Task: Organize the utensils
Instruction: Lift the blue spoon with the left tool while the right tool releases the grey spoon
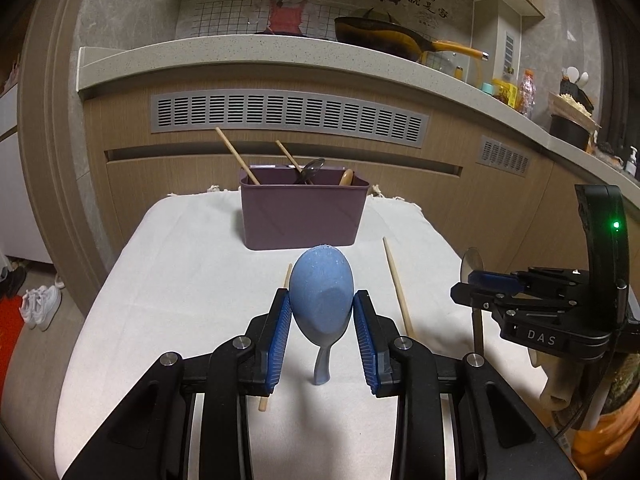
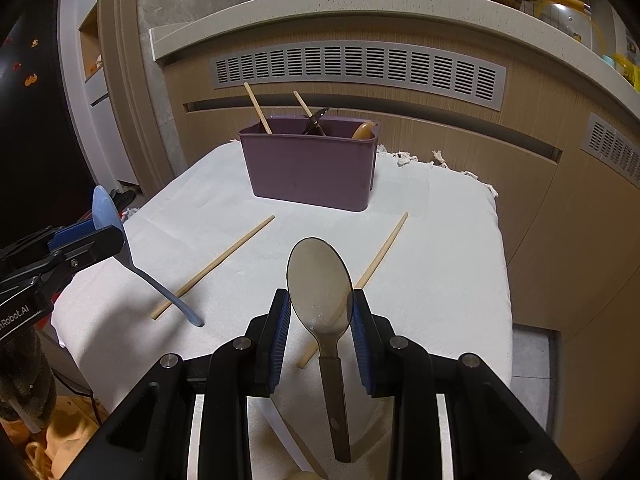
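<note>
- Left gripper [image 1: 322,300] closed on the bowl of a blue spoon [image 1: 322,286], blue pads pressing both sides, handle hanging down toward the white cloth [image 1: 192,260].
- From the right wrist view, same blue spoon [image 2: 108,216] held at the left edge, bowl up, handle slanting down with its tip at or just above the cloth beside a chopstick; contact cannot be told.
- Right gripper [image 2: 320,304] closed on the bowl of a grey translucent spoon [image 2: 320,276], dark handle hanging down between the fingers.
- From the left wrist view, right gripper [image 1: 472,280] at the right side, side-on, with the grey spoon [image 1: 472,262] bowl above the pads and handle below.
- Purple utensil holder [image 1: 304,216] upright at the far end of the cloth, well apart from both grippers.
- In the holder: two chopsticks leaning left, a dark spoon in the middle, a brownish spoon at the right end.
- Two loose chopsticks flat on the cloth: one [image 2: 214,267] left of centre, one [image 2: 382,250] right of centre, partly hidden behind the right gripper.
- Frying pan [image 1: 384,38] on the counter behind.
</note>
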`<state>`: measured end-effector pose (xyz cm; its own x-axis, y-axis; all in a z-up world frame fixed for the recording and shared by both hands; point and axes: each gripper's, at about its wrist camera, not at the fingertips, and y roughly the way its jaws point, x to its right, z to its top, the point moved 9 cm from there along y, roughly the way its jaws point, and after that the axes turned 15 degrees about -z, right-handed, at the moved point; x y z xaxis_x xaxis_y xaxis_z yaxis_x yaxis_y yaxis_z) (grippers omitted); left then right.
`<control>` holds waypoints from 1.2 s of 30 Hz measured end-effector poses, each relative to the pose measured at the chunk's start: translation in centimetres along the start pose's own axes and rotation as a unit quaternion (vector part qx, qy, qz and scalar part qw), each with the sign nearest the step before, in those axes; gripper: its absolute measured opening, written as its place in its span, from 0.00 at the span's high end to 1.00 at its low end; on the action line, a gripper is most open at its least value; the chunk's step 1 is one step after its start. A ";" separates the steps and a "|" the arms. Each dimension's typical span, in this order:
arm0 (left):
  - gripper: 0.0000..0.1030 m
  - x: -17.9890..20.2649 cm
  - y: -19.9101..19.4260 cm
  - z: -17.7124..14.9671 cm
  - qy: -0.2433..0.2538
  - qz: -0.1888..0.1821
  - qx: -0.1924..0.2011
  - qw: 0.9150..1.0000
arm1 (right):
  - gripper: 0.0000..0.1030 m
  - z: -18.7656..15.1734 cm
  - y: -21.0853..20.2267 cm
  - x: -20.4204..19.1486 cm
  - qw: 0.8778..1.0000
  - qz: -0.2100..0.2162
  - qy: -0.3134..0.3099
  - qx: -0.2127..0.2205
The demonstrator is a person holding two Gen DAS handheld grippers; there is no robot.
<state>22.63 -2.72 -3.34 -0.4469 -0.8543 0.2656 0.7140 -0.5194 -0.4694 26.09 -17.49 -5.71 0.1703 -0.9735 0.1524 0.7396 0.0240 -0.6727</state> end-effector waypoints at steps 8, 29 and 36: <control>0.68 0.8 -0.8 1.0 0.007 -0.006 0.009 1.000 | 0.72 1.1 -1.5 0.0 1.000 0.003 0.000 0.021; 0.69 -0.8 0.0 11.1 0.020 -0.032 0.056 0.998 | 0.74 12.5 -5.9 1.6 0.991 0.018 0.019 0.128; 0.49 1.3 8.6 2.5 0.067 -0.109 -0.123 0.984 | 0.76 10.9 -2.0 2.7 0.996 0.017 0.033 0.076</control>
<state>29.53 -8.35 -4.98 -0.6540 -0.7041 0.2766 0.4482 -0.6552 -0.6081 32.17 -17.68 3.93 0.1577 -0.9843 0.0792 0.8245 0.0871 -0.5591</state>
